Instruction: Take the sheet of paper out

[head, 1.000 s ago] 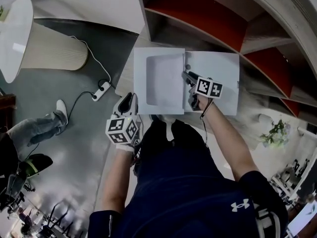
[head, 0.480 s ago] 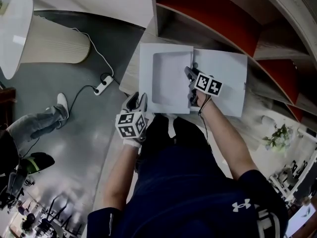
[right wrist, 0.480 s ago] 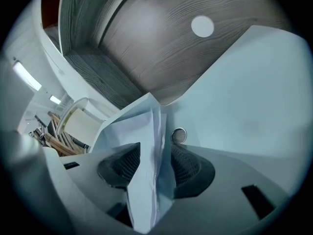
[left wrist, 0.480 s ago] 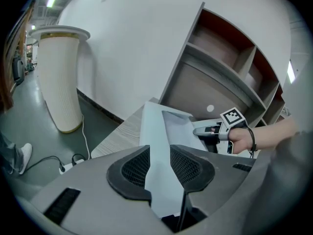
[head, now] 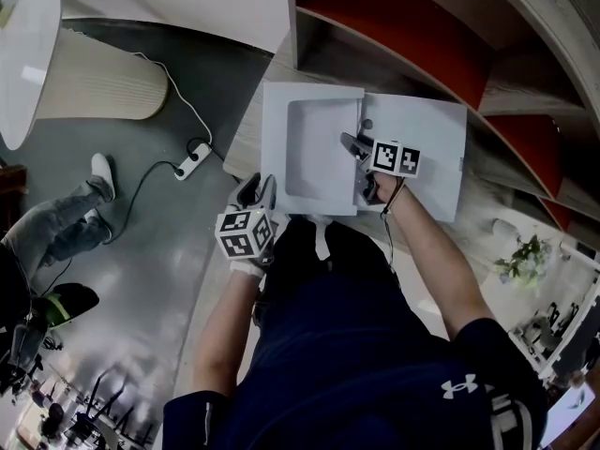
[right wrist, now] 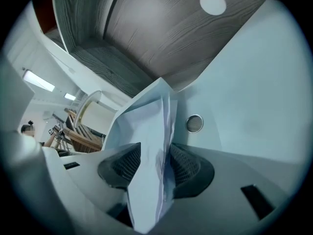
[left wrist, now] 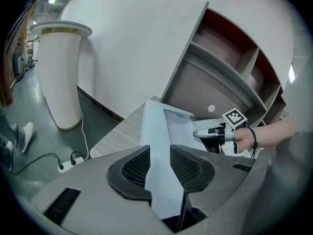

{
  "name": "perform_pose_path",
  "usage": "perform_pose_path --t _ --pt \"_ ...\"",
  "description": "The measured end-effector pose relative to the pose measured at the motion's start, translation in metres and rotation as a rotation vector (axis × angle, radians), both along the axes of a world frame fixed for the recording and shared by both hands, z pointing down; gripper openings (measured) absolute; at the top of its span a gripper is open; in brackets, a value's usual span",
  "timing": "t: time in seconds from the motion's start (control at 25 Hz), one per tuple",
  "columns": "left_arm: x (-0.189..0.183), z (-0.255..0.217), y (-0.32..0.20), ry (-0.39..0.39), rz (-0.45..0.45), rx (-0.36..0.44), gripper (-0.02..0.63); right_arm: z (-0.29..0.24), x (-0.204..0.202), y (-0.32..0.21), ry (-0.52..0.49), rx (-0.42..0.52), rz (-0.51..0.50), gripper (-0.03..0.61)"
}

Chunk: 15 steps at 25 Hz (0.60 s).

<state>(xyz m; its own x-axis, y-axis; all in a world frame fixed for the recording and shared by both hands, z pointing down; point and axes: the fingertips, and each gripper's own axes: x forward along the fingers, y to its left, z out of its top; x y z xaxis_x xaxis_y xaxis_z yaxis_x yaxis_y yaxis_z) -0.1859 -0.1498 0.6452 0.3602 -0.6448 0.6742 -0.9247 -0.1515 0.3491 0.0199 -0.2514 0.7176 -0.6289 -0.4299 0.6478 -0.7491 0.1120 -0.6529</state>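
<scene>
Head view: a white open folder [head: 417, 143] lies on the wood-grain table [head: 246, 139]. The right gripper [head: 358, 165], jaws wide, straddles the white sheet of paper [right wrist: 146, 141] at the fold without pinching it. The left gripper [head: 256, 193], equally wide, sits at the near-left edge. Judged next: clamp, then draw the sheet clear.

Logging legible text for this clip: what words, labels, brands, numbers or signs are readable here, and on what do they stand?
No words or numbers can be read in any view.
On the shirt sleeve: a white brand logo, no lettering.
On the left cube and the right cube: black-and-white square markers, patterns only.
On the white folder: nothing printed that shows.
</scene>
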Motion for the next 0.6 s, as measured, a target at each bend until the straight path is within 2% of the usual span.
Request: perform_pose_path --t 0.36,0.48,0.6 --pt "0.004 0.006 0.002 0.012 -0.005 -0.019 0.135 0.000 -0.040 0.034 -0.073 -0.076 -0.299 0.164" --pt "0.007 0.007 0.001 0.015 0.001 -0.026 0.135 0.003 -0.045 0.036 -0.070 -0.087 -0.316 0.139" --pt "0.009 0.007 0.000 0.017 0.004 -0.029 0.135 0.003 -0.048 0.038 -0.109 -0.106 -0.303 0.091"
